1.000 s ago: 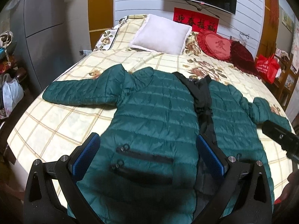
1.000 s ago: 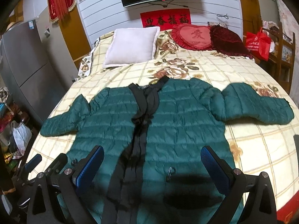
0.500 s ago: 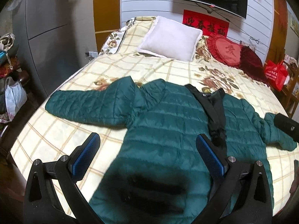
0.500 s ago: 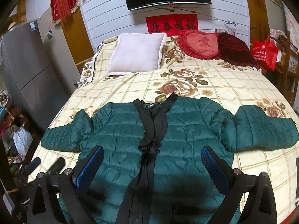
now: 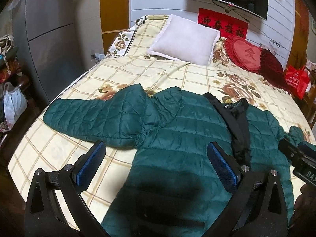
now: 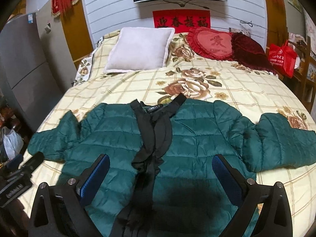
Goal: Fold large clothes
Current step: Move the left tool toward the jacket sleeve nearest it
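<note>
A dark green quilted jacket (image 5: 177, 130) (image 6: 197, 134) lies flat on the bed, front up, both sleeves spread sideways. Its black lining strip (image 6: 154, 138) (image 5: 237, 122) runs down the open front. My left gripper (image 5: 156, 164) hovers open over the jacket's left side, below its left sleeve (image 5: 94, 118), holding nothing. Above the middle of the jacket, my right gripper (image 6: 161, 177) is open too, with nothing between its fingers. The right sleeve (image 6: 280, 138) lies off to the right. The other gripper shows at each view's edge.
The bed carries a cream floral checked sheet (image 6: 246, 83), a white pillow (image 6: 140, 49) and red heart cushions (image 6: 213, 43) at the head. A grey cabinet (image 5: 49, 29) and bags (image 5: 13, 102) stand at the left, a red bag (image 6: 282, 59) at the right.
Both grippers have pulled back and tilted up, so the jacket sits lower in both views and more of the bed head shows. The jacket lies as before. Both jaws stay open.
</note>
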Motion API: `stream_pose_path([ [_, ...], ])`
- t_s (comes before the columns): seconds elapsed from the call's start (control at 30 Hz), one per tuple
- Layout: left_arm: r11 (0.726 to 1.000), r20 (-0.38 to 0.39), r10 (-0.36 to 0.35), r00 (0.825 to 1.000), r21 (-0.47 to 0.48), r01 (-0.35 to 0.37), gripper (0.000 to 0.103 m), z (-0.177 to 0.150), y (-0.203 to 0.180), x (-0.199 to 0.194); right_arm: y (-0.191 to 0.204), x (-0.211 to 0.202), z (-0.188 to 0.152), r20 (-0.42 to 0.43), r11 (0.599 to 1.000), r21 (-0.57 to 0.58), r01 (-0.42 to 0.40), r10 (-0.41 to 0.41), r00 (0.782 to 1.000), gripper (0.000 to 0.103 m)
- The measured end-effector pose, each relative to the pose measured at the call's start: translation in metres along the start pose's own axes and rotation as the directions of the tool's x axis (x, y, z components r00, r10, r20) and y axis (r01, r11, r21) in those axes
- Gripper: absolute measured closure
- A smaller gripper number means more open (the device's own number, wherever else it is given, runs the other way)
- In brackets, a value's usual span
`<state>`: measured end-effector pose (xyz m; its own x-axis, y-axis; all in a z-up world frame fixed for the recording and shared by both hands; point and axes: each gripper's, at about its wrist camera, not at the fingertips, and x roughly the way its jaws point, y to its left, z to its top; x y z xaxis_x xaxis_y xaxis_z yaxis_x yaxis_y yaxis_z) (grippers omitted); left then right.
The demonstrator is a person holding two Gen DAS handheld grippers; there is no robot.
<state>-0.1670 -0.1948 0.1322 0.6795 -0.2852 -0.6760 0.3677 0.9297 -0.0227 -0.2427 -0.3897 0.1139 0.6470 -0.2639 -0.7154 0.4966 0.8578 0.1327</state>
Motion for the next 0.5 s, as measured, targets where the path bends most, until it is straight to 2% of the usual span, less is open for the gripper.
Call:
stream_pose_path([
  [0.5, 0.995, -0.002, 0.089, 0.996, -0.048, -0.089, 0.001, 0.008, 0.046, 0.041, 0.007, 0.058, -0.013, -0.079, 1.0, -0.006, 0.011, -0.012, 0.997, 0.0],
])
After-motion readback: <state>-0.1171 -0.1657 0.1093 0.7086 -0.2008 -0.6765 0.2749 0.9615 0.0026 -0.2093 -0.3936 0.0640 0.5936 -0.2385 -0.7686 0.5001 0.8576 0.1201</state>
